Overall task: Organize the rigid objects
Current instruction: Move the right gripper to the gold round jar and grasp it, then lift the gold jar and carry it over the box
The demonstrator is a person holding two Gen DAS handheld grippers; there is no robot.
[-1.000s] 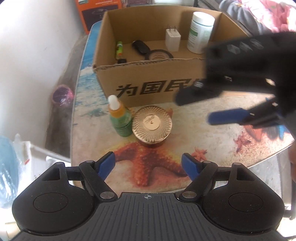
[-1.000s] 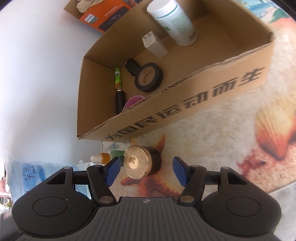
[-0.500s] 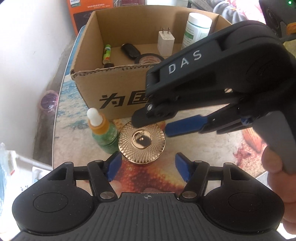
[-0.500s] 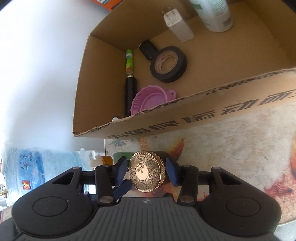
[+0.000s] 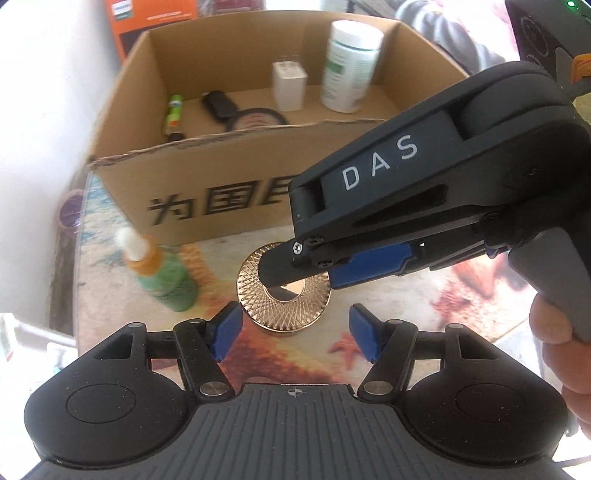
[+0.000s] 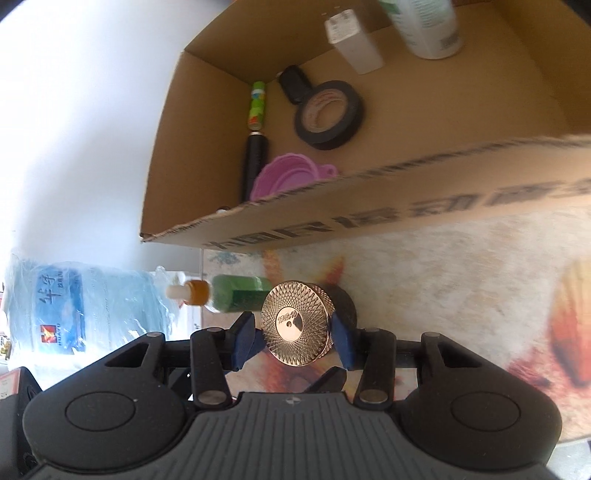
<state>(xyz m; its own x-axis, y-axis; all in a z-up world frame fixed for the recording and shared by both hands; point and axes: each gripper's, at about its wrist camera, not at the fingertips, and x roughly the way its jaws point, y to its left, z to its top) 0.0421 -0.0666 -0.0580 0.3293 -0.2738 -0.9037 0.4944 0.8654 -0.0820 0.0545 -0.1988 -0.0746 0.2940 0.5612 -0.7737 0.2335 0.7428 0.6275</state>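
A round gold-lidded jar [image 5: 284, 299] stands on the table in front of a cardboard box [image 5: 221, 192]. My right gripper [image 6: 293, 336] is shut on the gold jar [image 6: 295, 325], its blue pads on both sides of the lid. In the left wrist view the right gripper [image 5: 295, 273] reaches in from the right over the jar. My left gripper [image 5: 295, 330] is open and empty, just short of the jar. A green dropper bottle [image 5: 166, 277] with an orange collar stands left of the jar, and also shows in the right wrist view [image 6: 236, 293].
The box [image 6: 369, 206] holds a black tape roll [image 6: 328, 114], a white charger [image 6: 352, 44], a white bottle [image 6: 424, 26], a green tube [image 6: 257, 107], a black cylinder [image 6: 255, 162] and a purple lid [image 6: 288, 177]. A water jug [image 6: 85, 306] lies beyond the table edge.
My right gripper has closed its pads onto the gold jar's lid. My left gripper has moved a little closer to the jar and stays open.
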